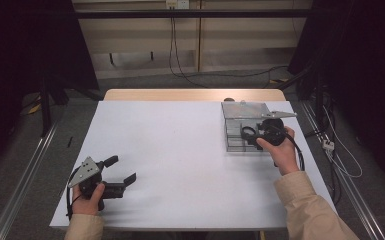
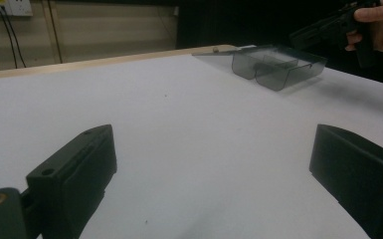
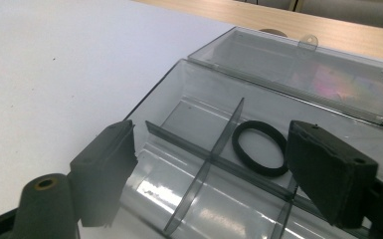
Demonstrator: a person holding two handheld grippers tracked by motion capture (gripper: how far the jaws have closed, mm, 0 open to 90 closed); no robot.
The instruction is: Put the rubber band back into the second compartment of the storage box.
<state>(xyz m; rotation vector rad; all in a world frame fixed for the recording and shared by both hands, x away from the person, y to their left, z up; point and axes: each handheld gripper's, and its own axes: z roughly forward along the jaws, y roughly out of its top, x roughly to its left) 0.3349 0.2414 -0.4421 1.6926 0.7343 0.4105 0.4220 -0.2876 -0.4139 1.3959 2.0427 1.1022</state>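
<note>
Hovering wide open and empty over the clear smoked plastic divided box (image 3: 288, 89), the right gripper (image 3: 211, 164) risks clipping a divider and shifting the black rubber ring (image 3: 258, 148)

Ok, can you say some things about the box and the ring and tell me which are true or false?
1. The box has its lid open. True.
2. The black ring lies on the white table. False: it lies inside a compartment of the box.
3. The right tool pinches the ring. False: its jaws are open, with the ring lying loose beyond them.
4. The left tool is open, with nothing between its jaws. True.
</note>
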